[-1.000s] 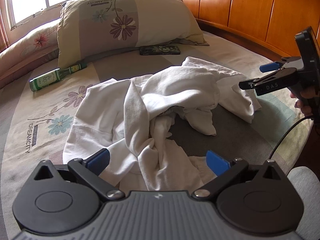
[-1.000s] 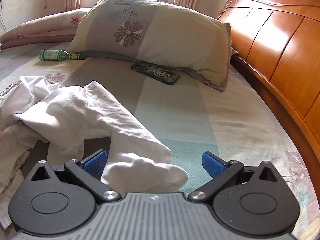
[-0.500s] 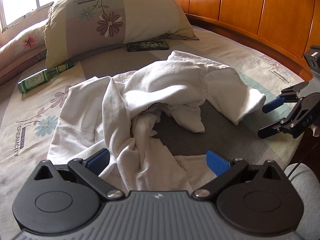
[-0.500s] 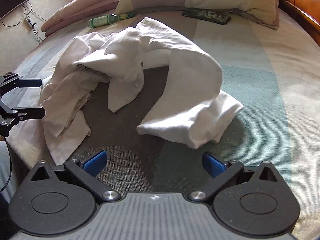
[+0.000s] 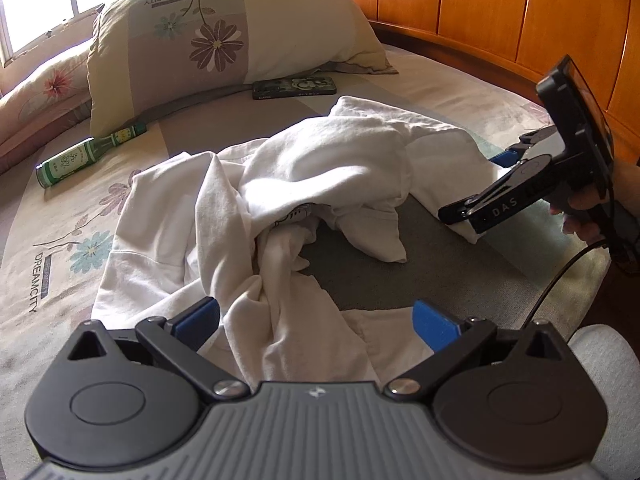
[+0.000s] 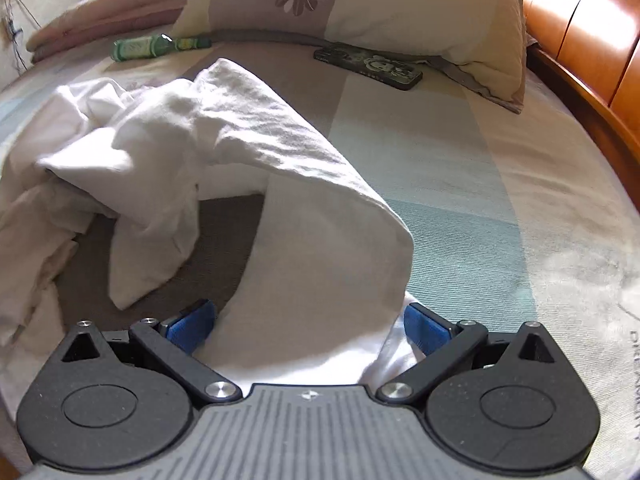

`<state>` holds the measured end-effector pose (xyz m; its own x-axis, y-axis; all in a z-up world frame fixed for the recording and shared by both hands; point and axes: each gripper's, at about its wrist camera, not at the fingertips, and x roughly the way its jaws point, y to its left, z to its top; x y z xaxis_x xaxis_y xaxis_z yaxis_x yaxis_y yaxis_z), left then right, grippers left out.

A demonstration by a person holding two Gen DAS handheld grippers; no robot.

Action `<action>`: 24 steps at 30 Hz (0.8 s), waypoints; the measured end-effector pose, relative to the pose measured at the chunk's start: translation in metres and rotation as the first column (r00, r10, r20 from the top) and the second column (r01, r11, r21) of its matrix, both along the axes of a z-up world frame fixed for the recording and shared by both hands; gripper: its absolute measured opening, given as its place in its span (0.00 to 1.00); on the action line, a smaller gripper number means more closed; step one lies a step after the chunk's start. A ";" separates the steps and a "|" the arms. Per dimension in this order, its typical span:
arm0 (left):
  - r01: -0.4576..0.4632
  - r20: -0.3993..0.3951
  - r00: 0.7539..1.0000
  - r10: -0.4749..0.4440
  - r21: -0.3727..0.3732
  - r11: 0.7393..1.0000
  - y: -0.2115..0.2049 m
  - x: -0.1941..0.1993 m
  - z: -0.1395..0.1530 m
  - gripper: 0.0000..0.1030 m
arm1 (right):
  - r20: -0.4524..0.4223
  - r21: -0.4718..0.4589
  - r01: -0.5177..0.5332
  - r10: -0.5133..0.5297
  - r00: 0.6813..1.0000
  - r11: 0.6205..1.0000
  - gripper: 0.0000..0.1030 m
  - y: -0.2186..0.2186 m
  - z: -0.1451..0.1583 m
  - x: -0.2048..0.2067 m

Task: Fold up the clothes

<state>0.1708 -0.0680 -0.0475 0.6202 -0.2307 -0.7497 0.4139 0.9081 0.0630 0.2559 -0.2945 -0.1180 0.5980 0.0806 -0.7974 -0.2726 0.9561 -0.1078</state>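
Observation:
A crumpled white garment [image 5: 320, 184] lies in a heap on the bed; it also shows in the right wrist view [image 6: 248, 152]. My left gripper [image 5: 316, 320] is open, its blue pads [image 5: 198, 316] either side of the garment's near twisted end. My right gripper [image 6: 308, 324] is open, with the garment's right sleeve end [image 6: 320, 280] lying between its pads. The right gripper also shows in the left wrist view [image 5: 480, 184] at the sleeve end on the right.
A flowered pillow [image 5: 224, 36] stands at the head of the bed, with a phone [image 5: 294, 88] and a green bottle [image 5: 86, 152] lying before it. A wooden headboard [image 5: 500, 24] runs along the right. The bed edge is near me on the right.
The right gripper has moved back in to the sleeve end, which now lies between its pads. The left gripper has stayed over the garment's near end, shifting only slightly.

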 end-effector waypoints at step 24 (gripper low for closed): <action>-0.006 0.008 1.000 0.006 0.010 1.000 0.001 0.004 -0.004 0.99 | 0.561 -0.253 0.590 -0.381 0.735 0.767 1.00 -0.105 0.066 0.014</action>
<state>0.1746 -0.0666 -0.0510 0.6274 -0.2200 -0.7470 0.4082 0.9098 0.0749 0.2696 -0.3993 -0.0517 0.7531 -0.5783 -0.3139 0.3996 0.7809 -0.4801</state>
